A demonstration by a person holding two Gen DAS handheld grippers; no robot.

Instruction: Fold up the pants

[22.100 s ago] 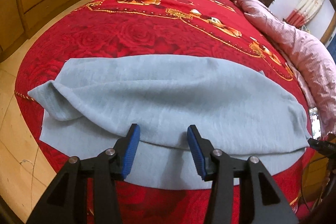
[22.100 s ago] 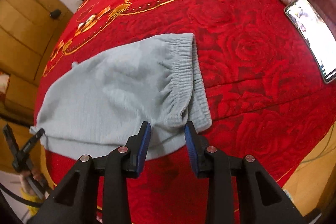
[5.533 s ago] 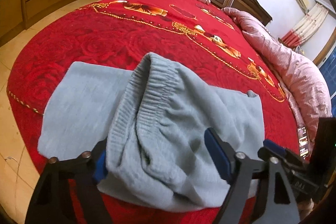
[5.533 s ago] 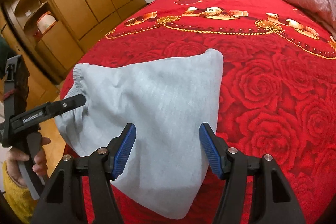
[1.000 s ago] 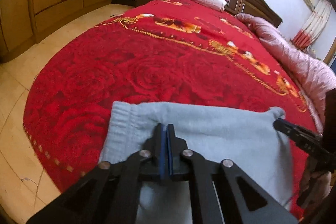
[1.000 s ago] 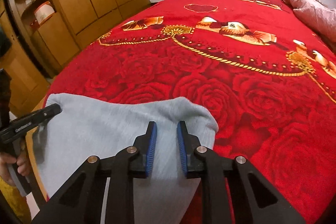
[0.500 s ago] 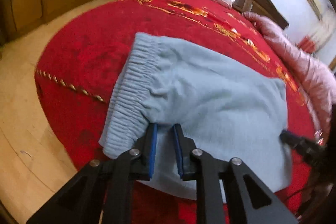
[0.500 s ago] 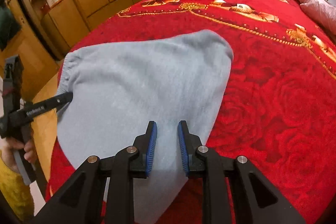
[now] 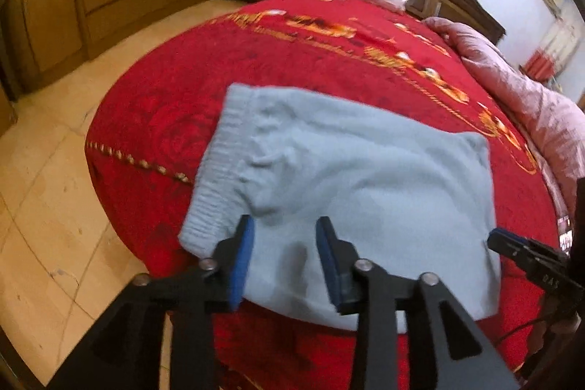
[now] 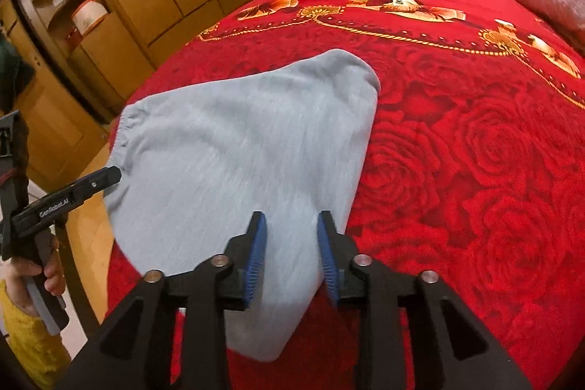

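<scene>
2 grippers hover apart and empty: left gripper (image 9: 283, 243) and right gripper (image 10: 290, 253) sit over the near edge of the folded pale-blue knit pants (image 9: 351, 192), lying flat on the red rose-patterned bed (image 10: 475, 148).

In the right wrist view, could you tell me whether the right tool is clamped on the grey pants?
No, the right tool is open, its blue pads apart above the folded grey pants on the red bedspread.
</scene>
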